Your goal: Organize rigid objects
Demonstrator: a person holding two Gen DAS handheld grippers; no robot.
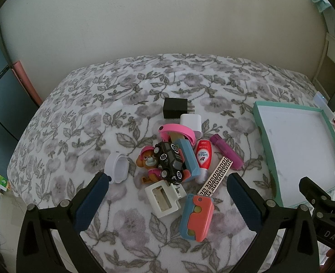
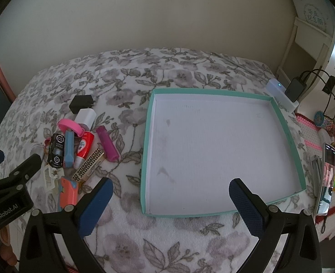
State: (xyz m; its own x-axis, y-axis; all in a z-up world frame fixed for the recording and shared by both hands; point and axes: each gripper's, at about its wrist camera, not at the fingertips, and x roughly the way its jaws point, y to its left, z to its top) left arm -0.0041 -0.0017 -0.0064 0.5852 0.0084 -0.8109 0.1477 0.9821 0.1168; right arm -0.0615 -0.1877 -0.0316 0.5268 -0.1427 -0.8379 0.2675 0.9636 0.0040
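Left tongs (image 1: 167, 188) agape over toy pile (image 1: 178, 159) — right tongs (image 2: 170, 193) over tray (image 2: 283, 122)

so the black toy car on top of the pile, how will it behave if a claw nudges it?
The black toy car has four exposed wheels, so it would probably roll. It sits tilted atop the blue block and the dog figure, so a nudge may slide it off. It looks like rigid plastic, likely light.

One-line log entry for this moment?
stage: start | left gripper: open, over pile | right gripper: open, over tray | tray: holds nothing | toy car: atop pile
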